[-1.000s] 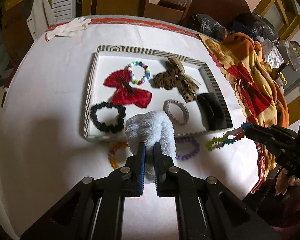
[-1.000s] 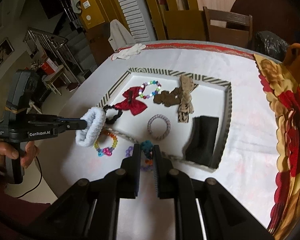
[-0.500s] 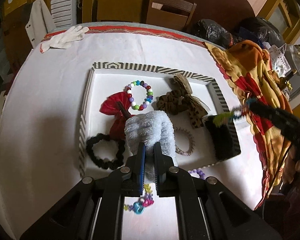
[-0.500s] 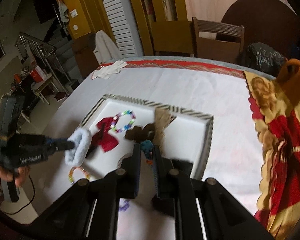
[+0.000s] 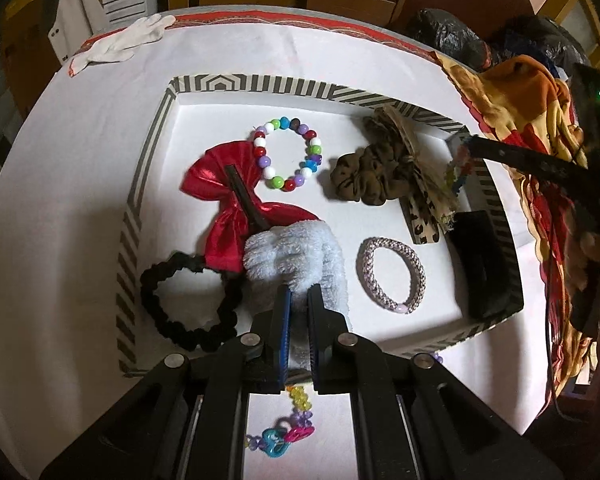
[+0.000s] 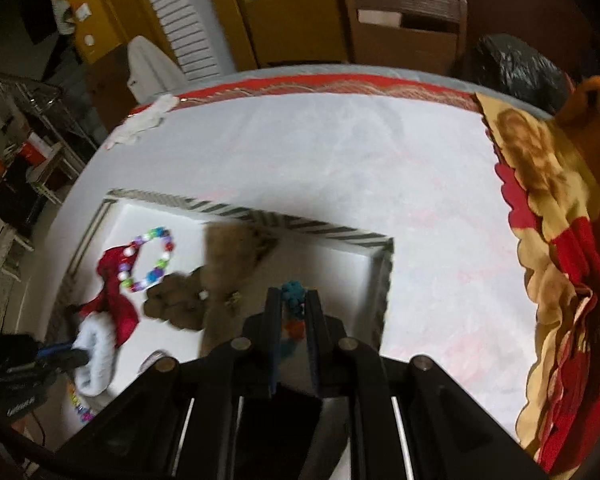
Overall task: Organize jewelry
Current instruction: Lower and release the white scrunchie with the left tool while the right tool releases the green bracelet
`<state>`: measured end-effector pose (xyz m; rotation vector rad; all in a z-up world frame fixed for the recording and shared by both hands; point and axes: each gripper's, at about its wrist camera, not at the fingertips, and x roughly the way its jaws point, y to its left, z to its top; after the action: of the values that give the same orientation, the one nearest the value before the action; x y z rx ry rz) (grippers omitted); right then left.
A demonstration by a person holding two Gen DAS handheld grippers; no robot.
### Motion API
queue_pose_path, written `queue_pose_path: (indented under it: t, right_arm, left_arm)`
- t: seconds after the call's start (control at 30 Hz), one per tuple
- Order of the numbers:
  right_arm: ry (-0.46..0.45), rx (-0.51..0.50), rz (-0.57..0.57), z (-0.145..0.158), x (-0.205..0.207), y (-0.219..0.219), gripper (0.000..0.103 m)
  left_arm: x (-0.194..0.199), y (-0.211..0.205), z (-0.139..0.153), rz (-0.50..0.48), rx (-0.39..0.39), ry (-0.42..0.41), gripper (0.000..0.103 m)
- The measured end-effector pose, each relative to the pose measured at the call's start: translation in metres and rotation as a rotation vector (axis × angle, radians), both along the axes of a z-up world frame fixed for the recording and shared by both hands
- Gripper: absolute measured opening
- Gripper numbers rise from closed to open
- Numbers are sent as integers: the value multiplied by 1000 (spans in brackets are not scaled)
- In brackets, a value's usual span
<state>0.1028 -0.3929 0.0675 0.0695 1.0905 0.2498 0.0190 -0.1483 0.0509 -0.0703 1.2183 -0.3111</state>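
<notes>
White-covered surface (image 5: 80, 200), chairs and a louvred door behind. Nearest in the left wrist view, a coloured charm bracelet (image 5: 278, 434) lies on the cloth outside the striped tray (image 5: 134, 240). The left hand-held gripper (image 5: 298, 304) is clamped on a fluffy white scrunchie (image 5: 296, 258) over the tray's near part, beside a black scrunchie (image 5: 188, 300). Further in lie a red bow (image 5: 228, 216), a pink braided band (image 5: 392, 276), a beaded bracelet (image 5: 288, 154) and a leopard scrunchie (image 5: 368, 178). The right hand-held gripper (image 6: 292, 300), nearly closed, pinches a multicoloured bracelet (image 6: 292, 294) above the tray's right side.
</notes>
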Motion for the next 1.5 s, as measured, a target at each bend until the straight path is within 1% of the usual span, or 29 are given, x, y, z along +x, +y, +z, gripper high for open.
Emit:
queue_pose_path:
  t: [0.1,0.23,0.3,0.33,0.37,0.4,0.43,0.5,0.6,0.67,0.73,0.93,1.07,1.2,1.33,1.5]
  right_arm:
    - [9,-32,-5,-10,11,0,11]
    - [3,-115,-8,-21,19,5,12]
    - [-2,-138,-6,-24,20,7,12]
    - [-6,-138,5,-25,20,9,15]
    - [-9,-138,14,-25,20,10,17]
    - [-12,-144,17,-25,19,11,23]
    - [-15,-153,17,-24,17,12,26]
    - [-25,-147,11,-21,12,12,27]
    - [-31,-114,-15,-16,5,8,30]
    - [-41,-88,-25,-9,-4,6,35]
    - [-56,-76,-34,-2,-14,5,44]
    - [-96,-27,-50,21,-54,8,46]
    - [-114,-2,-47,35,-82,13,49]
    - [-124,15,-26,45,-110,24,53]
    - [-124,1,4,47,-134,37,53]
    - [-98,-32,56,36,-164,55,53]
  left_arm:
    - [1,-4,-1,-3,6,-2,0]
    - [1,-9,-2,-8,24,-16,0]
    - [1,-8,-2,-7,22,-19,0]
    - [1,-8,-2,-6,22,-21,0]
    - [1,-8,-1,-6,21,-24,2]
    - [1,-8,-1,-4,22,-26,6]
    - [1,-8,-1,-3,24,-26,6]
    - [1,-8,-1,-4,29,-25,7]
    - [-1,-9,1,-3,37,-30,7]
    - [-3,-8,4,-2,43,-40,7]
    - [-5,-8,8,1,50,-52,7]
    - [-14,-2,23,13,55,-93,7]
    - [-20,4,30,21,30,-104,7]
    - [-27,8,35,21,24,-116,7]
    - [-38,17,39,28,8,-118,7]
    - [-51,34,42,46,9,-115,7]
